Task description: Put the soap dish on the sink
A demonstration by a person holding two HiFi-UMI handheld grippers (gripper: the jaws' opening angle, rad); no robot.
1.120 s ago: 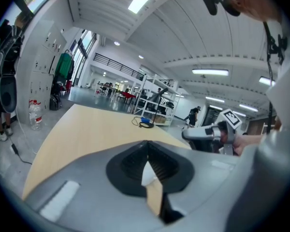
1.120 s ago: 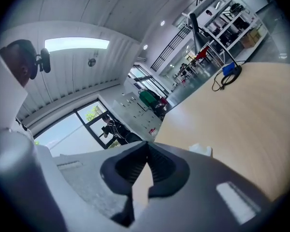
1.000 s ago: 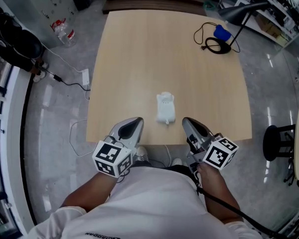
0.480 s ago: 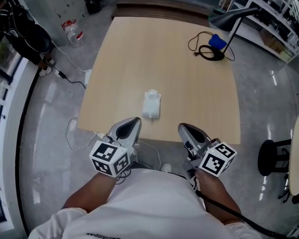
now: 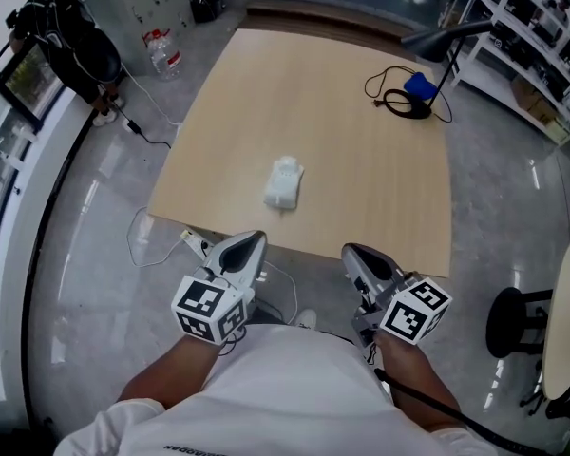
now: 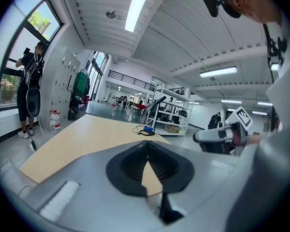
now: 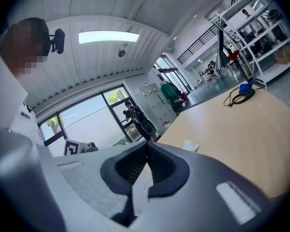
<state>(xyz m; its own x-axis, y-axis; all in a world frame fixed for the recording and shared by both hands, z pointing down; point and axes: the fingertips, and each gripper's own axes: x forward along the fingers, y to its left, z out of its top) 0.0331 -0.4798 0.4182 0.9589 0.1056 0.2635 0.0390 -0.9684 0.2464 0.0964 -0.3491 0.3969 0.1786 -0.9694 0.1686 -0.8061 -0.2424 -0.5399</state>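
A small white soap dish (image 5: 284,182) lies on the light wooden table (image 5: 361,160), near its front edge; in the right gripper view the soap dish (image 7: 190,145) shows just past the jaws. Both grippers are held off the table's near edge, over the floor. My left gripper (image 5: 247,247) is shut with nothing in it, its tips meeting in the left gripper view (image 6: 147,145). My right gripper (image 5: 357,256) is also shut and empty (image 7: 147,145). No sink is in view.
A black desk lamp (image 5: 446,34) and a blue object with a coiled black cable (image 5: 413,88) sit at the table's far right corner. Water bottles (image 5: 161,51) and a person (image 5: 62,27) stand at far left. A stool (image 5: 513,323) and shelves (image 5: 537,36) are on the right.
Both grippers have drawn back from the table's front edge. The table and soap dish now lie farther from them and the dish sits higher and more to the left in the head view.
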